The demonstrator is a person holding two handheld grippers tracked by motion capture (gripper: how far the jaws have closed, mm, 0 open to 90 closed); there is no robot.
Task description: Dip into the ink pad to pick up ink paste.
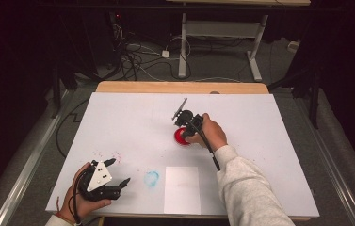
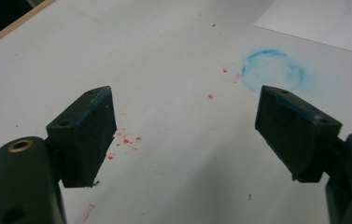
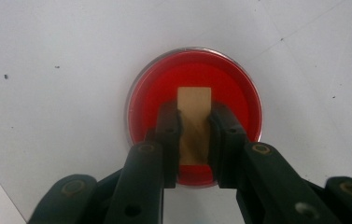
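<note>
Clamping the wooden block (image 3: 193, 122) in the right gripper (image 3: 194, 135), pressing it into the red paint dish (image 3: 141, 100) for inking; left gripper (image 2: 185, 135) resting agape, empty, beside the blue ring stain (image 2: 272, 70).

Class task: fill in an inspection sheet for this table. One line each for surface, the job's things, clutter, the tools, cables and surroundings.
Surface: white board with red specks and a blue ring smudge.
Job's things: tan block over a round red dish; white paper sheet at the near edge.
Clutter: nothing seen.
Tools: right tool shut on the tan block; left tool open, holding nothing.
Cables: one trails from the right tool; more tangled on the floor.
Surroundings: dark room, table legs behind.
</note>
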